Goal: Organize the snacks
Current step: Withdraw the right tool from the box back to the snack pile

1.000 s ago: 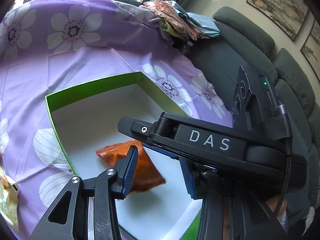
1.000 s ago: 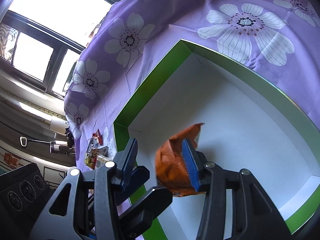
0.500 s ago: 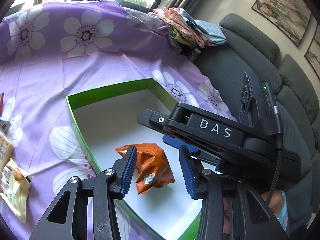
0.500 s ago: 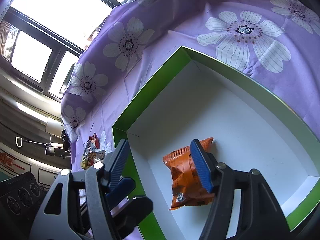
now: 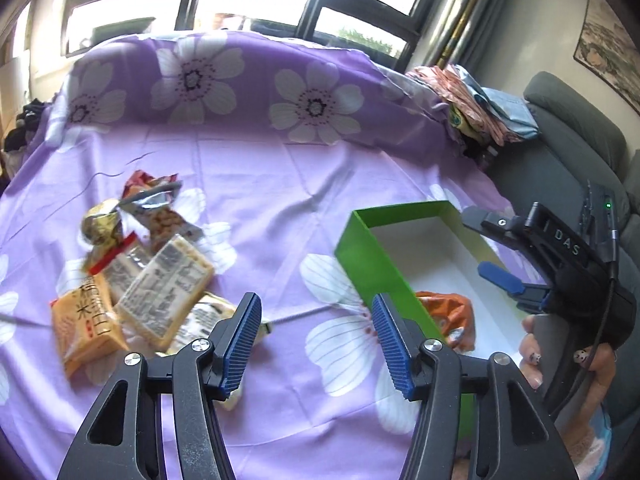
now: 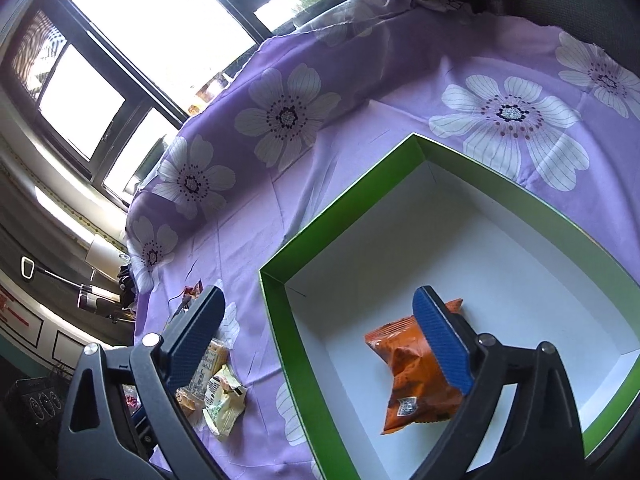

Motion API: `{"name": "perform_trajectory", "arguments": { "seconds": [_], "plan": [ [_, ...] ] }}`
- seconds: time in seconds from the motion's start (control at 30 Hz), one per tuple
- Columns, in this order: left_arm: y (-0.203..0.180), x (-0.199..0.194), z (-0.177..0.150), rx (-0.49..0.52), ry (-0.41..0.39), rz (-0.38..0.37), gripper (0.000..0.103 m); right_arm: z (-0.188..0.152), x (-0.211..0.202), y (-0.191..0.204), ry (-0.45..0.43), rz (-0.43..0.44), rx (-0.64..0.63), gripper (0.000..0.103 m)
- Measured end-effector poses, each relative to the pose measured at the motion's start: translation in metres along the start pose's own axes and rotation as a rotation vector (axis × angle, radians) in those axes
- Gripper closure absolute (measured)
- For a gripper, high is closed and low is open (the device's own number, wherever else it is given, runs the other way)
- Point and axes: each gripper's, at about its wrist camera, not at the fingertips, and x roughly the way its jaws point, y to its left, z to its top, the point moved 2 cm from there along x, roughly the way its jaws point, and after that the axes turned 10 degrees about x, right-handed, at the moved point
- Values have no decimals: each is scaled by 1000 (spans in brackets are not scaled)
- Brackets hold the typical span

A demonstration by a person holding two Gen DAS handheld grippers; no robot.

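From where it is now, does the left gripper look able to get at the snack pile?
Probably yes. The left gripper is open and empty, above bare cloth, and the snack pile lies uncovered just off its left finger; the green box sits on the other side.

Left tongs [image 5: 314, 344] gape empty; right tongs [image 6: 320, 354] likewise spread wide.

The purple flowered cloth [image 5: 280, 184] looks soft, matt and creased. The green box [image 6: 352, 216] is smooth card (white, matt inside). The orange snack packet [image 6: 416, 380] is glossy crinkled film; tongs' blue pads [image 5: 240, 344] are ribbed.
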Motion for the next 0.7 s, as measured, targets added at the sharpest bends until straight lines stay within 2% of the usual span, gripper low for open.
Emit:
{"name": "perform_trajectory", "arguments": {
  "seconds": [0.1,0.2,0.33,0.43,0.57,0.7],
  "plan": [
    [29,-6,-12,-57,-13,63,43,-12,2,23,-27,21,-72,5],
    [54,-7,-25,-115,-9,95,36,-29,8,42,-68,11,-142,4],
    [87,-7,-38,-199,15,139,34,-52,22,69,-54,47,-253,4],
    [106,-7,-42,-247,28,188,31,-69,33,85,-65,18,-354,0],
    [125,-9,-47,-283,34,257,30,-89,50,94,-30,-7,-439,0],
    [139,-14,-52,-333,26,243,30,-104,60,100,13,12,-466,0]
  ]
}}
